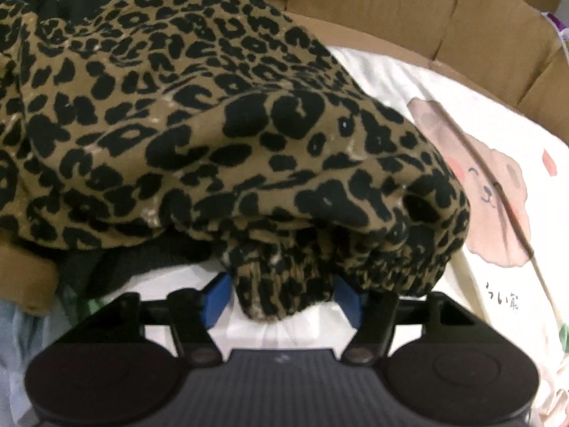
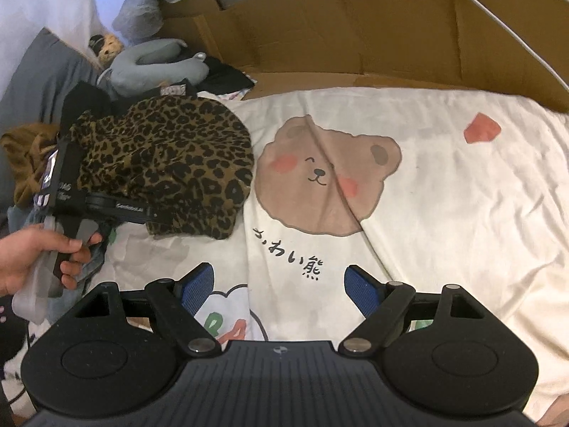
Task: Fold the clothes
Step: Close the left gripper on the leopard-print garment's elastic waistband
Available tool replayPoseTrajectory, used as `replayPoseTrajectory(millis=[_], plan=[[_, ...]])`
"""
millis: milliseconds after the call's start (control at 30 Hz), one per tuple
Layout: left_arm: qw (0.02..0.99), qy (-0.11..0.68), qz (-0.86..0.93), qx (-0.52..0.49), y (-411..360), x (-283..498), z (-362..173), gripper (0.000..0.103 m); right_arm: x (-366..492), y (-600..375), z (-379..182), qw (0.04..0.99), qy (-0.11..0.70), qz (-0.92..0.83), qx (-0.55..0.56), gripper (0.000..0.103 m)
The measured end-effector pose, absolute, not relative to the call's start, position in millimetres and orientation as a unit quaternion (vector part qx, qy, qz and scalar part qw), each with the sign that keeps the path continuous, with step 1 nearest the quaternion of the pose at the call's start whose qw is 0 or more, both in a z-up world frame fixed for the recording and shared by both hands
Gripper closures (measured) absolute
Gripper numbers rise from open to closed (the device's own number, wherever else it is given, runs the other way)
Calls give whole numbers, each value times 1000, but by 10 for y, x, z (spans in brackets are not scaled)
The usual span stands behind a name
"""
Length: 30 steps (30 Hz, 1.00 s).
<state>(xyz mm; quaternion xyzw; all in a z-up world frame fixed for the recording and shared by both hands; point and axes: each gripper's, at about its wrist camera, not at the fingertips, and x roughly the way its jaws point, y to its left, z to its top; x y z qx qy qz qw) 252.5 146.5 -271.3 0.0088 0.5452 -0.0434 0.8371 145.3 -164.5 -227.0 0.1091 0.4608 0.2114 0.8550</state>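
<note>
Leopard top (image 2: 167, 163) is bunched up at the left of the bed sheet (image 2: 444, 195), just left of the printed bear (image 2: 327, 174). Left gripper (image 1: 282, 293) has its fingers clamped on the top's ribbed cuff (image 1: 281, 284); a hand (image 2: 39, 259) is holding that gripper at the near left. Right gripper (image 2: 279, 286) hangs over bare sheet, fingers wide apart with nothing in them. Behind the top there's a grey neck pillow (image 2: 156, 64), dark clothes (image 2: 220, 74) and a brown garment (image 2: 28, 156) at far left. Cardboard (image 2: 373, 28) runs along the far edge of the bed
</note>
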Motion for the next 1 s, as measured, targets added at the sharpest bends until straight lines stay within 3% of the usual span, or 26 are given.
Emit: replayPoseTrajectory(millis=[133, 233, 1000], plan=[[846, 531, -40, -16, 1599, 2481, -2703, 65, 1464, -1608, -2352, 854, 463, 216, 101, 21], [853, 517, -49, -55, 1732, 2425, -2662, 76, 1479, -1558, -2401, 852, 464, 223, 96, 22], [854, 480, -159, -124, 1463, 1958, -1970, 87, 1428, -1071, -2473, 849, 453, 265, 63, 22]])
